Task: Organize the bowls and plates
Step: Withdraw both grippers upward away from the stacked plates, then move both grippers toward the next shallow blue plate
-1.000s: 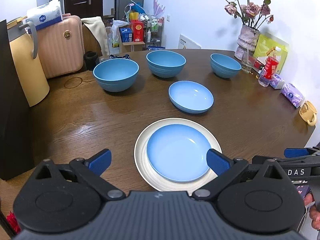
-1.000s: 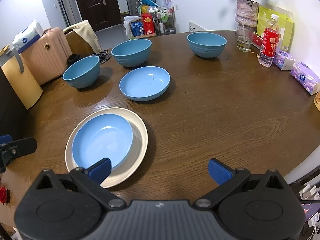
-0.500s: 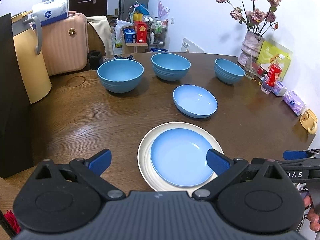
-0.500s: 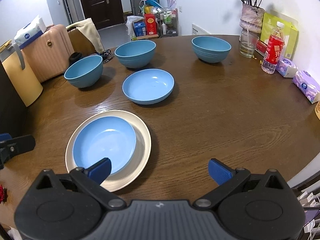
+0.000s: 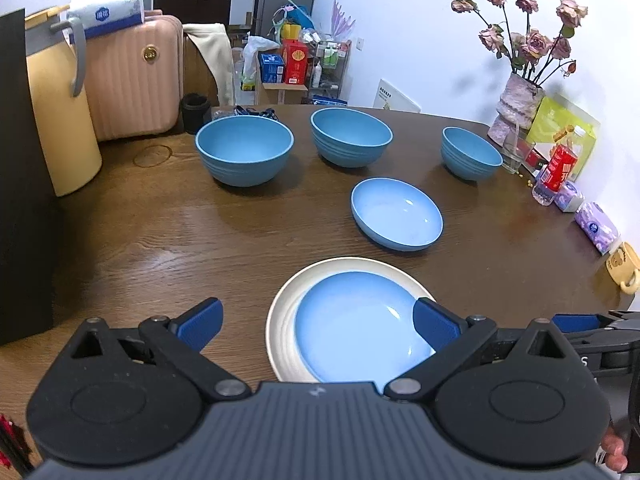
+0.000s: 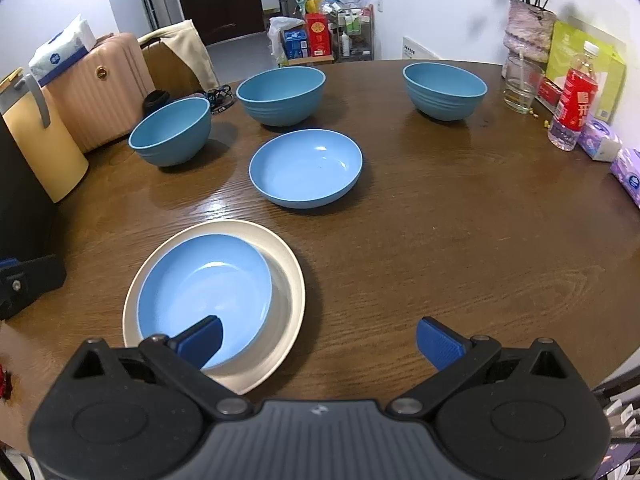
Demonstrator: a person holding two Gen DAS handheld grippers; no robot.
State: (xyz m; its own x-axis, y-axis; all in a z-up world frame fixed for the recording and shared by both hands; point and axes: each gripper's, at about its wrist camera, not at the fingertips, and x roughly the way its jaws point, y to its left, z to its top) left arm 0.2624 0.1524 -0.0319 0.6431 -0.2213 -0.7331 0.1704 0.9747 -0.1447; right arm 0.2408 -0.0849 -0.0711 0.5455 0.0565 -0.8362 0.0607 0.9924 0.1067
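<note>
A light blue plate (image 5: 352, 324) (image 6: 204, 292) lies stacked on a cream plate (image 5: 280, 312) (image 6: 288, 284) near the table's front edge. Behind it sits a second shallow blue plate (image 5: 396, 212) (image 6: 306, 166). Three deep blue bowls stand further back: left (image 5: 244, 154) (image 6: 170, 130), middle (image 5: 351, 136) (image 6: 280, 94), right (image 5: 471, 153) (image 6: 444, 88). My left gripper (image 5: 316, 320) is open, held above the front edge just left of the stacked plates. My right gripper (image 6: 320, 338) is open, right of the stack, empty. Its fingers (image 5: 576, 322) show at the left view's right edge.
At the table's right end stand a vase of dried roses (image 5: 518, 108), a glass (image 6: 520, 84), a red-labelled bottle (image 6: 574, 106), tissue packs (image 6: 628, 172) and a yellow mug (image 5: 624, 268). A pink suitcase (image 5: 132, 76) and yellow suitcase (image 5: 60, 112) stand beyond the table's left side.
Both grippers have drawn back and risen slightly, so the plates and bowls sit a little further away in both views. Nothing on the table has moved.
</note>
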